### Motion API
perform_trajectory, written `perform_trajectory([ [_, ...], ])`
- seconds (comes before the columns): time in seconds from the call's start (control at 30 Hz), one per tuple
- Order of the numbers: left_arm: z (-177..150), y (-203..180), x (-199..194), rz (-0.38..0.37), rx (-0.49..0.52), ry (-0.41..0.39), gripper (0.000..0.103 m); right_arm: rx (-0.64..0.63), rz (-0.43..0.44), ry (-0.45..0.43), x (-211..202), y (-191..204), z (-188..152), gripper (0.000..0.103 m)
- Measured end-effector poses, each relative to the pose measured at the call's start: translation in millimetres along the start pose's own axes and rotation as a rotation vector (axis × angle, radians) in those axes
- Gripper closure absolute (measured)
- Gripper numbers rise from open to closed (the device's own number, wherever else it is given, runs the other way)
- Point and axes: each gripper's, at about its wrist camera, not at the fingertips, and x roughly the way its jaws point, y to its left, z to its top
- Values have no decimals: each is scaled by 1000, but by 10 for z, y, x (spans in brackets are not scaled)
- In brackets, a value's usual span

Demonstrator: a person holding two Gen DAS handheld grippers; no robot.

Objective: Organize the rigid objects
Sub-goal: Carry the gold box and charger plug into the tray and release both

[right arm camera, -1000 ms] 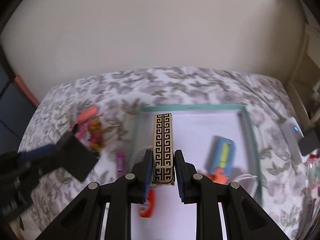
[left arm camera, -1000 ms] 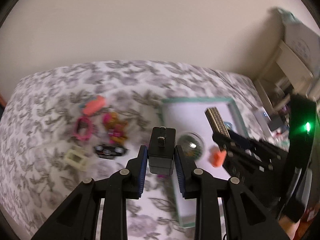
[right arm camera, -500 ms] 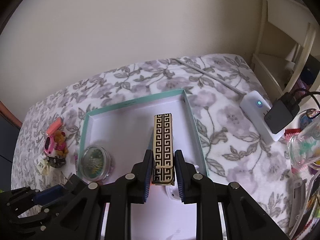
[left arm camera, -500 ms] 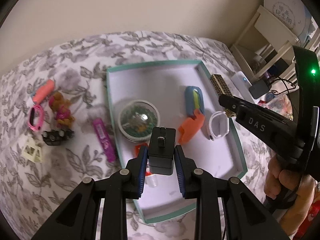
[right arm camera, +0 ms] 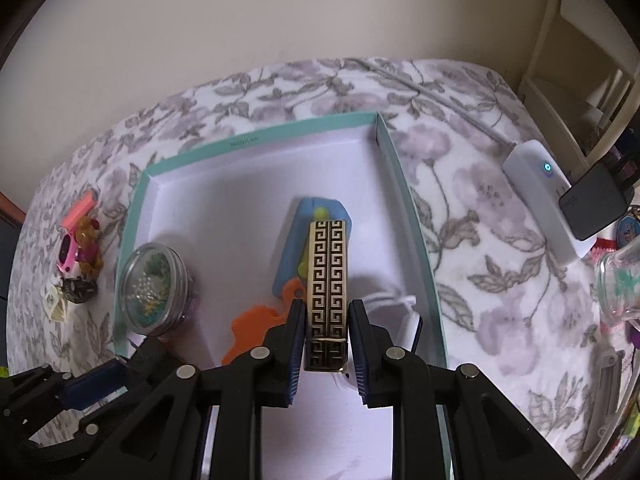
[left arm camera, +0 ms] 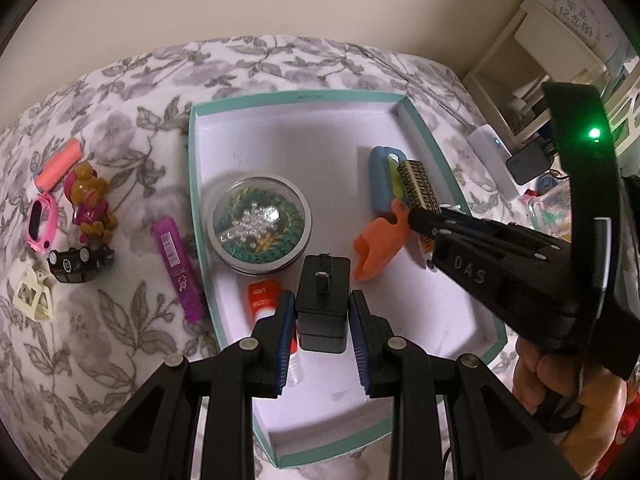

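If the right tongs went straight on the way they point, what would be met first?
Probably the blue case: the patterned box held in the right tongs points right over it inside the tray. Height above it is unclear.

A: What do the tools look like?
B: The left gripper (left arm camera: 322, 322) is matte black plastic with blue ribbed finger pads (left arm camera: 284, 334) and silver screws.
A: The other?
B: The right gripper (right arm camera: 326, 344) matches; embossed "DAS", a green light, bare skin on the right hand (left arm camera: 560, 380).

Matt floral cloth bedspread (left arm camera: 120, 360), smooth white paperboard box (left arm camera: 296, 98), clear glossy domed tin (left arm camera: 259, 224), matt black plastic charger (left arm camera: 323, 300)
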Motion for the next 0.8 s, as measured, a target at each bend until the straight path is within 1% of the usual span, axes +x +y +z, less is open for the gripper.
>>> perform_trajectory([
  [0.2, 13, -1, -16, 19, 2, -8, 74, -12, -18, 4, -2, 42, 1, 79],
  [0.27, 21, 10, -36, 35, 0, -13, 73, -9, -26, 3, -12, 50, 10, 79],
  [0.3, 27, 20, -42, 34, -4, -13, 68, -7, -28, 0, -20, 53, 19, 79],
  [0.33, 32, 35, -55, 29, -13, -13, 62, -4, -29, -5, -35, 55, 29, 77],
  [0.4, 41, 59, -85, 20, -25, -11, 59, 4, -20, -17, -78, 56, 44, 71],
  [0.43, 40, 67, -104, 18, -27, -11, 59, 4, -18, -21, -97, 61, 50, 66],
  [0.57, 74, 98, -244, 20, -40, -34, 58, -12, -22, -69, -271, 116, 89, 65],
  [0.67, 117, 164, -431, 25, -64, -78, 56, -27, -20, -124, -482, 173, 121, 65],
  [0.73, 147, 212, -565, 43, -82, -110, 47, -39, -15, -162, -623, 215, 141, 65],
  [0.8, 174, 260, -682, 55, -99, -141, 46, -50, -9, -189, -728, 250, 147, 65],
])
